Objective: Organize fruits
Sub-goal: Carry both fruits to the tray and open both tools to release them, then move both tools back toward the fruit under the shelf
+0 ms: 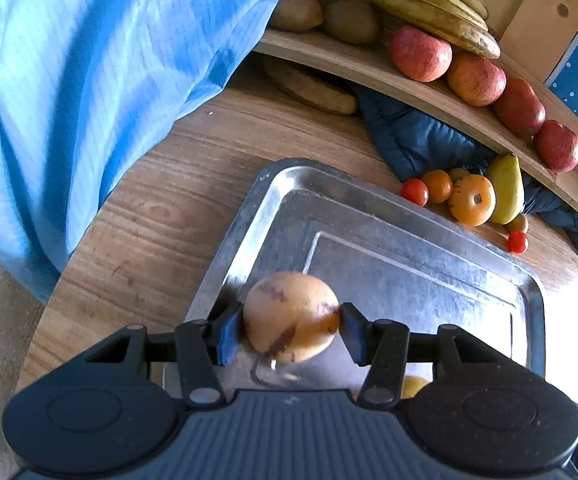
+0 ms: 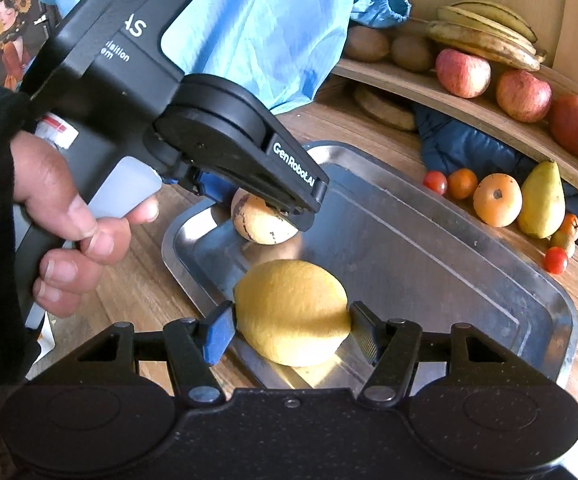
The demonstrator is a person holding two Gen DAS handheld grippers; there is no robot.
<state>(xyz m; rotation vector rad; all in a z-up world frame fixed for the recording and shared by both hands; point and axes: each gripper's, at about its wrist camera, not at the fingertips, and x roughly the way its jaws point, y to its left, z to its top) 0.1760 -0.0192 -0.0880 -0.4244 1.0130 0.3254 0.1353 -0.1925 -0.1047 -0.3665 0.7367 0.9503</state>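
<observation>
My left gripper (image 1: 291, 330) is shut on a tan fruit with brown marks (image 1: 291, 316), held just above the near left corner of a steel tray (image 1: 409, 248). The right wrist view shows that same left gripper (image 2: 265, 208) and its tan fruit (image 2: 263, 220) over the tray (image 2: 429, 240), with a hand on the handle. My right gripper (image 2: 291, 330) is shut on a yellow lemon (image 2: 291, 312) over the tray's near edge. Behind the tray lie a pear (image 2: 541, 204), an orange persimmon (image 2: 497, 200) and small tomatoes (image 2: 435, 182).
A curved wooden shelf (image 1: 369, 64) at the back holds bananas (image 1: 437, 8), red apples (image 1: 421, 54) and kiwis (image 1: 353, 20). A dark blue cloth (image 1: 417, 136) lies under it. A light blue garment (image 1: 109, 80) hangs over the table's left side.
</observation>
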